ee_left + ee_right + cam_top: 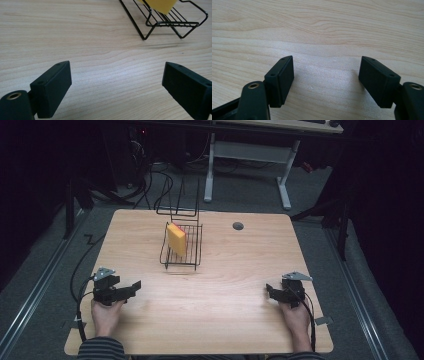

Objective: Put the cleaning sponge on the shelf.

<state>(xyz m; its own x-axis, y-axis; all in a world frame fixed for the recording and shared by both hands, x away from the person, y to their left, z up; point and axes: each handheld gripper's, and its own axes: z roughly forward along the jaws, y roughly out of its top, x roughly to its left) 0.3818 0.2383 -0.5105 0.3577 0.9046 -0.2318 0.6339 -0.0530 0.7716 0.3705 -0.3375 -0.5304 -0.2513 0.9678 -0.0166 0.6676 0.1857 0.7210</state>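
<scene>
This is a lab or recording room rather than a home. A plain wooden worktop (210,320) with a round cable hole (238,226) stands on grey carpet (40,290) in a dim room, with metal floor rails (30,300) running along both sides. Behind it, loose black cables (150,185) lie tangled on the floor beside a white-legged height-adjustable desk (250,155), and dark stands rise at the edges. A person sits at the near edge holding a cabled black claw (131,289) in each hand, which marks it as a data-recording setup.
</scene>
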